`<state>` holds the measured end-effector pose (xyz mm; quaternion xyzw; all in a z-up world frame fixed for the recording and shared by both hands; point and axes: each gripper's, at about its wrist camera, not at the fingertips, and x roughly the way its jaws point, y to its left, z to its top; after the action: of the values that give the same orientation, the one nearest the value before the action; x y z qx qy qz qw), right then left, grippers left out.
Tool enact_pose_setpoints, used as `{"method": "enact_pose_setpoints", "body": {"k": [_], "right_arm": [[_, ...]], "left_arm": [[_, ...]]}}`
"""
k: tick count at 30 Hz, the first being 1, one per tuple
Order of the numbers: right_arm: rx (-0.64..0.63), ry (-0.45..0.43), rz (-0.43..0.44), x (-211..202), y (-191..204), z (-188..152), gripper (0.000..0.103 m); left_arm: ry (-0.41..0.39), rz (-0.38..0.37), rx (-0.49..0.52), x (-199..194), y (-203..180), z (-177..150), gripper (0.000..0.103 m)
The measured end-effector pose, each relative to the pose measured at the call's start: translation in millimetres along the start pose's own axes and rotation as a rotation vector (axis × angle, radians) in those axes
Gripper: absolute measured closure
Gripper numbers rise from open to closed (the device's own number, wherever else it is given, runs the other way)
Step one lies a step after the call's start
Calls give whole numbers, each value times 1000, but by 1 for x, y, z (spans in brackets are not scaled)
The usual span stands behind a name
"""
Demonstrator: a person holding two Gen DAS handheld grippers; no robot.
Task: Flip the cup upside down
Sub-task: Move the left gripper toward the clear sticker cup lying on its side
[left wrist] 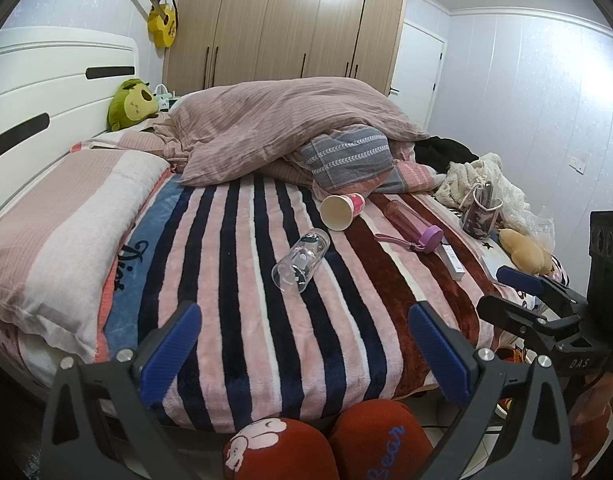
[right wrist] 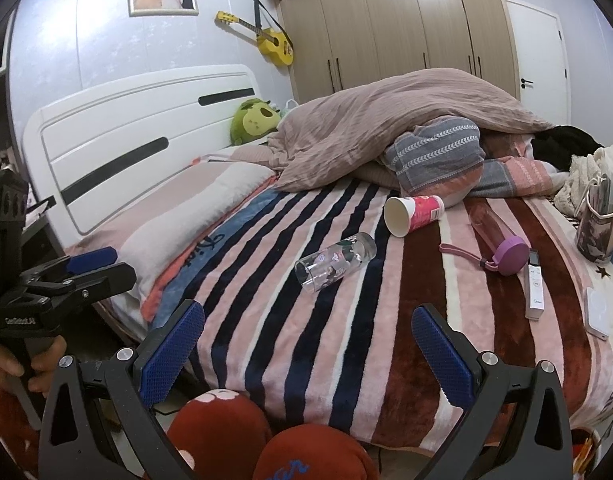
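A clear glass cup (left wrist: 301,260) with printed figures lies on its side on the striped blanket (left wrist: 242,320), mouth toward me; it also shows in the right wrist view (right wrist: 335,261). A pink paper cup (left wrist: 341,208) lies on its side behind it, also in the right wrist view (right wrist: 413,213). My left gripper (left wrist: 302,356) is open and empty, near the bed's front edge, well short of the glass cup. My right gripper (right wrist: 306,356) is open and empty, also at the front edge. Each gripper shows in the other's view, the right one (left wrist: 518,292) and the left one (right wrist: 86,268).
A purple-capped pink bottle (left wrist: 414,224), a white remote (left wrist: 452,260), a patterned bag (left wrist: 480,210) and a tan plush (left wrist: 522,250) lie at the right. A heaped pink duvet (left wrist: 282,124) covers the back. A pillow (left wrist: 58,232) lies left. Red slippers (left wrist: 326,440) are below.
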<state>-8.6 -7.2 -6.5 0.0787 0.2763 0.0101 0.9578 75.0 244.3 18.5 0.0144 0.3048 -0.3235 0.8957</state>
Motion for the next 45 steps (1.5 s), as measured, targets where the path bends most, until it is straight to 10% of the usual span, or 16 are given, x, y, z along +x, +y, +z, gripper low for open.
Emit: {"method": "enact_pose_setpoints", "body": {"k": [28, 45], "right_arm": [[24, 1, 40, 8, -8, -6, 0], [96, 1, 111, 100, -89, 15, 0]], "left_arm": [[8, 4, 33, 24, 0, 9, 0], [166, -10, 109, 196, 9, 43, 0]]}}
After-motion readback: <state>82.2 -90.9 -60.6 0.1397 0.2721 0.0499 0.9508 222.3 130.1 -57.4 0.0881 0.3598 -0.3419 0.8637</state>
